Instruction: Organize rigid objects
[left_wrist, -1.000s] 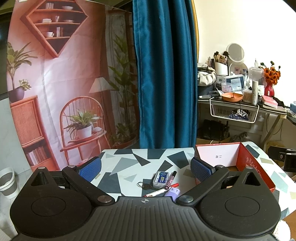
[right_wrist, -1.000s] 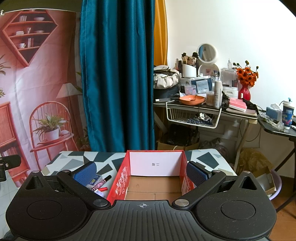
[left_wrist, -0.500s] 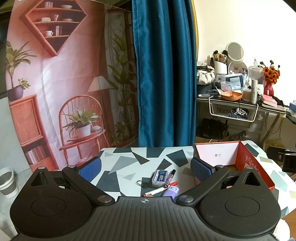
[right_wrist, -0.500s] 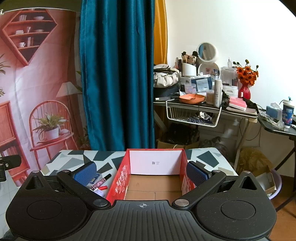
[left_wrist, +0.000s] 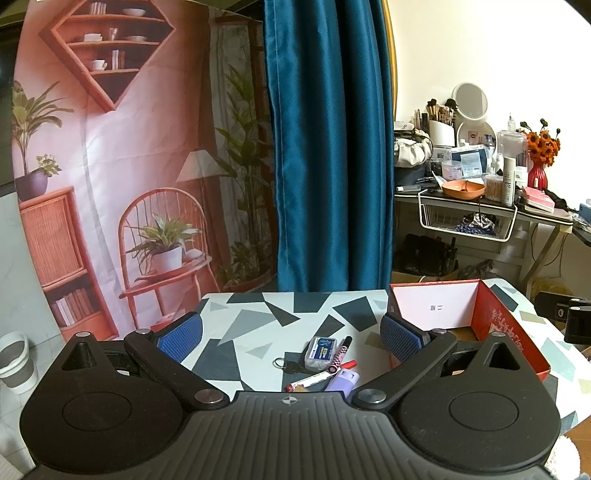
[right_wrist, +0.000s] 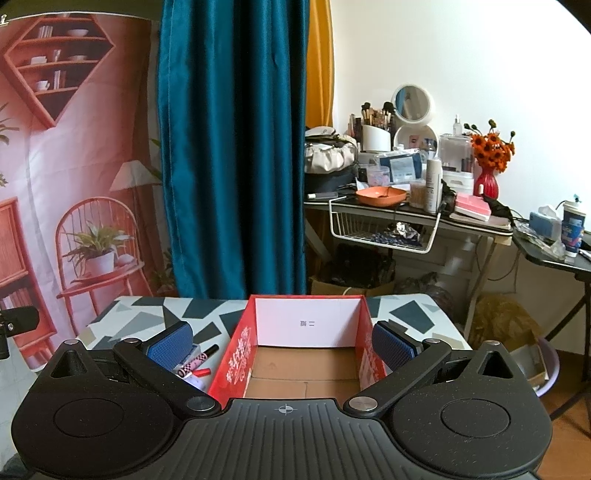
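A small pile lies on the patterned table (left_wrist: 258, 325): a clear case with a blue label (left_wrist: 320, 352), a black pen with a checkered cap (left_wrist: 340, 354), a white marker with a red cap (left_wrist: 317, 377), a purple lighter (left_wrist: 344, 379) and a key ring (left_wrist: 283, 363). An open red box (left_wrist: 513, 332) stands to their right, empty with a cardboard floor (right_wrist: 306, 369). My left gripper (left_wrist: 290, 334) is open above the pile. My right gripper (right_wrist: 282, 341) is open, straddling the red box (right_wrist: 236, 360). The pen (right_wrist: 197, 360) shows left of the box.
A cluttered side table (right_wrist: 406, 210) with a wire basket, an orange bowl and a vase of flowers stands behind on the right. A blue curtain (right_wrist: 232, 147) and a printed backdrop hang behind the table. The other gripper's body (left_wrist: 569, 317) shows at the right edge.
Both grippers have shifted only slightly; the views sit a touch lower than a second ago. Both stay open and the objects have not moved.
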